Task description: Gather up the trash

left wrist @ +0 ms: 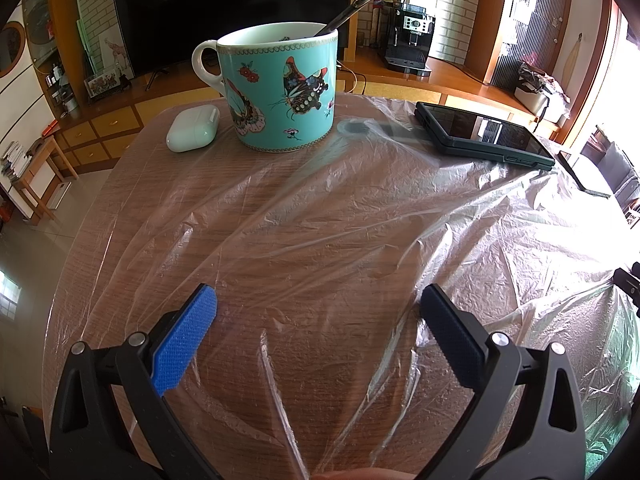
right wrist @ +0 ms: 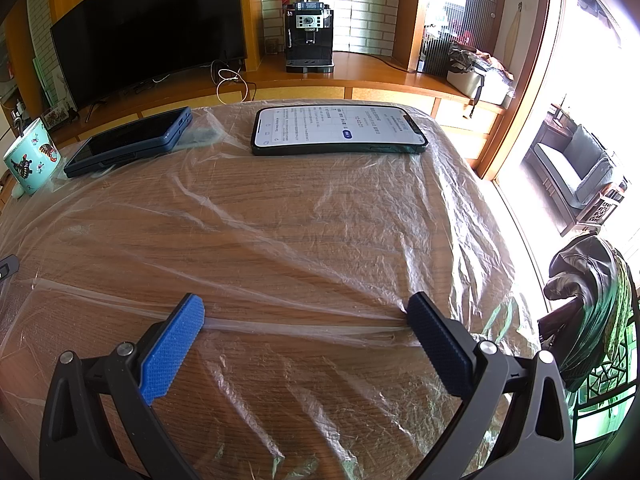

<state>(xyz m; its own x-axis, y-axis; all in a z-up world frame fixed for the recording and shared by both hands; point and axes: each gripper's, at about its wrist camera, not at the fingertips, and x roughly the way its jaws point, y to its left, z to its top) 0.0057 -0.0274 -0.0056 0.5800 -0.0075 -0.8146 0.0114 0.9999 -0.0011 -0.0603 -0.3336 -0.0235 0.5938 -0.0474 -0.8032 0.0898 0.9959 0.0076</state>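
A clear, wrinkled plastic sheet [left wrist: 360,216] lies spread over the wooden table [left wrist: 104,216]; the right wrist view shows the same plastic sheet [right wrist: 280,208] reaching to the table's far and right edges. My left gripper [left wrist: 318,308] hovers low over the sheet near the front edge, open, with nothing between its blue pads. My right gripper [right wrist: 306,318] is open too, just above a raised fold of the sheet that runs between its fingertips.
On the sheet stand a turquoise butterfly mug [left wrist: 280,88] with a spoon, a white earbud case [left wrist: 193,128], a dark phone in a case [left wrist: 484,136] and a lit phone [right wrist: 340,130]. A chair with draped clothes [right wrist: 592,300] stands at the right.
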